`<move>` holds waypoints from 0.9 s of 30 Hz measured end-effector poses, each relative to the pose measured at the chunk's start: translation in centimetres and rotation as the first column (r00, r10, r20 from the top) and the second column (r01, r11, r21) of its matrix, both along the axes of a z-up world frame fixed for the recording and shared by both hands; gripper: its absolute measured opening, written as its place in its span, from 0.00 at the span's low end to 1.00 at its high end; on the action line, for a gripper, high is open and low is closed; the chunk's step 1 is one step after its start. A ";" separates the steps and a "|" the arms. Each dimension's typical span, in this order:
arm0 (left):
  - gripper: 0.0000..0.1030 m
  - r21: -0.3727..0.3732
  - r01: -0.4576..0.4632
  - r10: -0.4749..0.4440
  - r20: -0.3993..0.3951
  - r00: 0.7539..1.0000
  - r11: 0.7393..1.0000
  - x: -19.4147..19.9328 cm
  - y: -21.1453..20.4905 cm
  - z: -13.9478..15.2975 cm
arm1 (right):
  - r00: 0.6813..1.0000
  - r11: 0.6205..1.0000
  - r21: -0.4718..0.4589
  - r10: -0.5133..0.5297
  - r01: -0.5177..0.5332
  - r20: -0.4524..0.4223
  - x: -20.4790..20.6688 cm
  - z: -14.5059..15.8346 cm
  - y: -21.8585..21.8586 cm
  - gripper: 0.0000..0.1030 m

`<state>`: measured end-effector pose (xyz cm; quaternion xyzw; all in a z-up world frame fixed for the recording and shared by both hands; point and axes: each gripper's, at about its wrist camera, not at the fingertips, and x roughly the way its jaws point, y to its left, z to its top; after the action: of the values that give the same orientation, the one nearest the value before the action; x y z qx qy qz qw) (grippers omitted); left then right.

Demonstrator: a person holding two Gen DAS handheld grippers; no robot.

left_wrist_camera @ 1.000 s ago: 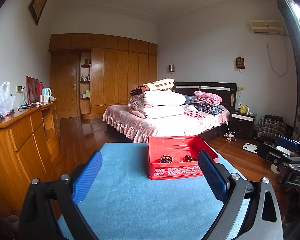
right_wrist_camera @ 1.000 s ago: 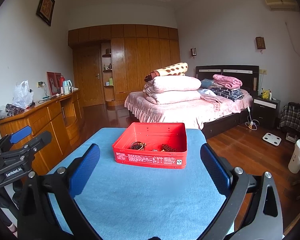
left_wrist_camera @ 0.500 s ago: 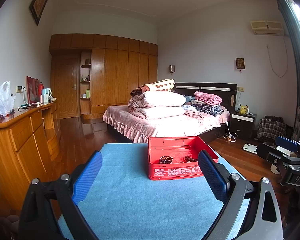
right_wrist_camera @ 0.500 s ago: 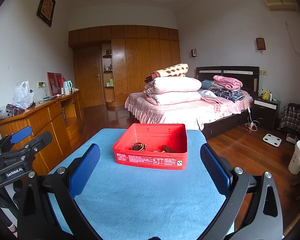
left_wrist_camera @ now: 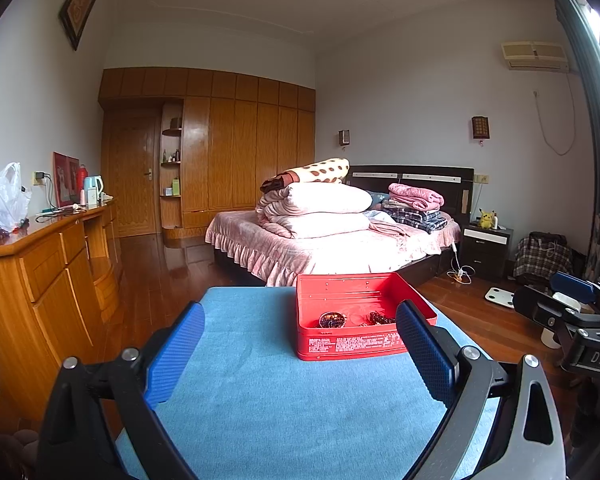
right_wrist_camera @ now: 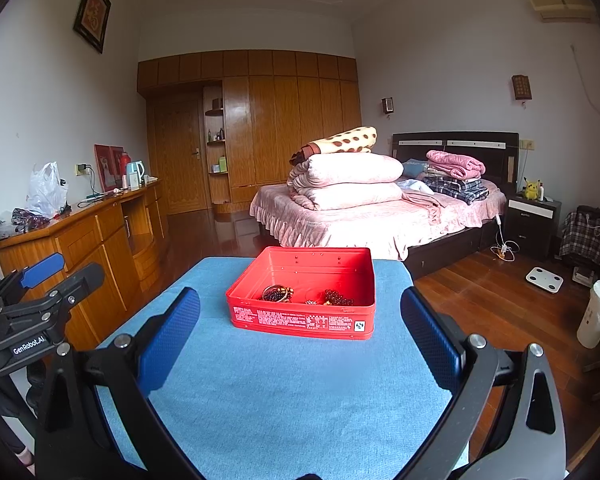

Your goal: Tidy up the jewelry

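Observation:
A red open tin box [left_wrist_camera: 352, 340] [right_wrist_camera: 300, 320] stands on the far half of a blue-covered table [left_wrist_camera: 260, 400] [right_wrist_camera: 300, 392]. Inside lie a coiled dark bead bracelet [left_wrist_camera: 332, 320] [right_wrist_camera: 278, 294] on the left and a dark bead string [left_wrist_camera: 382, 318] [right_wrist_camera: 338, 298] on the right. My left gripper [left_wrist_camera: 300, 352] is open and empty, held above the table short of the box. My right gripper [right_wrist_camera: 300, 336] is open and empty, also short of the box. Each gripper shows at the edge of the other's view, the right one [left_wrist_camera: 572, 312] and the left one [right_wrist_camera: 32, 308].
A wooden sideboard [right_wrist_camera: 80, 236] with a plastic bag and kettle runs along the left wall. A bed [right_wrist_camera: 380, 208] piled with folded quilts stands beyond the table. A white bin [right_wrist_camera: 598, 314] and a scale [right_wrist_camera: 544, 279] are on the wooden floor to the right.
The right gripper has lifted and drawn slightly nearer, so the box sits a little lower in its view. The left view is almost unchanged.

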<state>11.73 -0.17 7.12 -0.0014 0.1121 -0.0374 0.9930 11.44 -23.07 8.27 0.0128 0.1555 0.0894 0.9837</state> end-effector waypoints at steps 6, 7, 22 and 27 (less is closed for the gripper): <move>0.92 -0.001 0.000 0.000 -0.002 1.000 1.000 0.0 0.0 0.0 | 1.000 1.000 0.000 0.000 0.000 0.000 0.0 0.0 0.0 0.95; 0.92 0.000 0.000 0.000 -0.002 1.000 1.000 0.1 0.0 -0.1 | 1.000 1.000 0.000 0.001 -0.001 0.000 0.0 0.0 0.0 0.95; 0.92 0.000 0.000 0.000 0.000 1.000 1.000 0.0 0.0 -0.1 | 1.000 1.000 0.000 0.001 -0.001 0.000 0.1 0.0 0.2 0.95; 0.92 0.001 0.000 0.000 0.000 1.000 1.000 0.0 0.0 -0.1 | 1.000 1.000 0.000 0.001 -0.001 0.000 0.1 0.0 0.2 0.95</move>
<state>11.73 -0.13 7.01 -0.0008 0.1123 -0.0372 0.9930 11.52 -22.88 8.25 0.0128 0.1554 0.0899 0.9837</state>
